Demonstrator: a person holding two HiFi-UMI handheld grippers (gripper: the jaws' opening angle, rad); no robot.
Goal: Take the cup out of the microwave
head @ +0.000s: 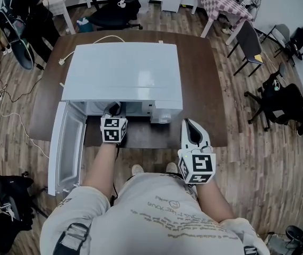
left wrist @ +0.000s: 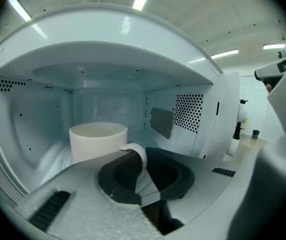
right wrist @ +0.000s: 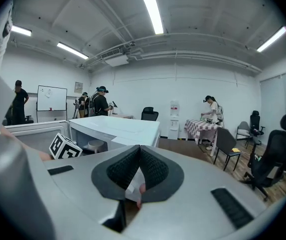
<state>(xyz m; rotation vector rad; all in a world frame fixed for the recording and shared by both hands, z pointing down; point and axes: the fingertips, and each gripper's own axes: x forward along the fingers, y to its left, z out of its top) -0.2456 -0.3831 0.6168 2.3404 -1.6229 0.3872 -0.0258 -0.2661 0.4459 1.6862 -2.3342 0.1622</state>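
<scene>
Dark-padded left gripper [left wrist: 141, 171] pinches the looped handle [left wrist: 138, 152] of the smooth white cup [left wrist: 98, 141] inside the microwave [left wrist: 198, 119]; right gripper [right wrist: 138, 156] closed.

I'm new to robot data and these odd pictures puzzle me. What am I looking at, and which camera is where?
No robot: a person holds a two-jaw gripper in each hand. The head view looks down on a white microwave, door open, on a brown table. The left gripper view looks into the oven: the left gripper is closed on the handle of a white cup. The right gripper view shows the right gripper shut, empty.
</scene>
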